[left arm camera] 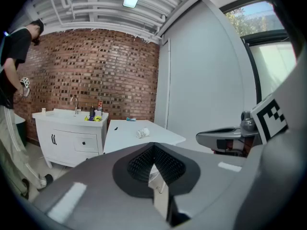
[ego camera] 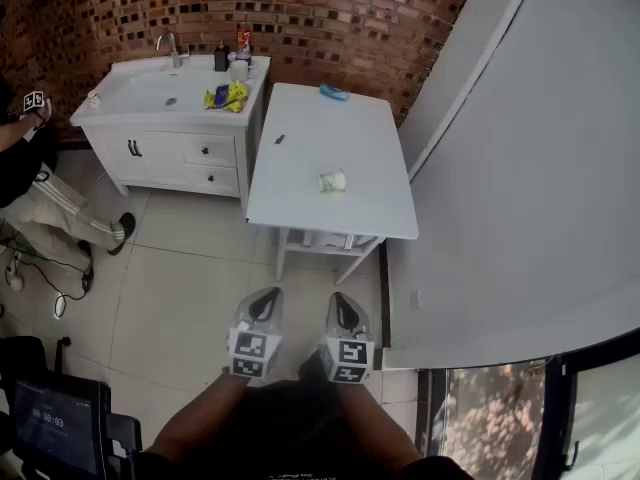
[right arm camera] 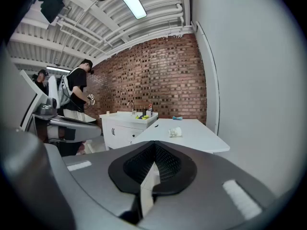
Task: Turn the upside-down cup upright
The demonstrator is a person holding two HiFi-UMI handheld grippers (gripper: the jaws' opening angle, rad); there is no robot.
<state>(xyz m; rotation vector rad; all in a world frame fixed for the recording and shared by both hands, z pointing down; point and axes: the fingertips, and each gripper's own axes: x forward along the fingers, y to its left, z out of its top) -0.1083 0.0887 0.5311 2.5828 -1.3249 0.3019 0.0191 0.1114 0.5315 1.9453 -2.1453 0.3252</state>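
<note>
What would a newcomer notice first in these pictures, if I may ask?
A small pale cup sits near the middle of the white table, apparently lying on its side. Behind it runs a red brick wall, with a white sink cabinet to the table's left. At the bottom of the head view, the left gripper and right gripper are side by side, jaws together, well short of the table.

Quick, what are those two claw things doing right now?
Left gripper: closed, holding nothing.
Right gripper: closed, holding nothing.
</note>
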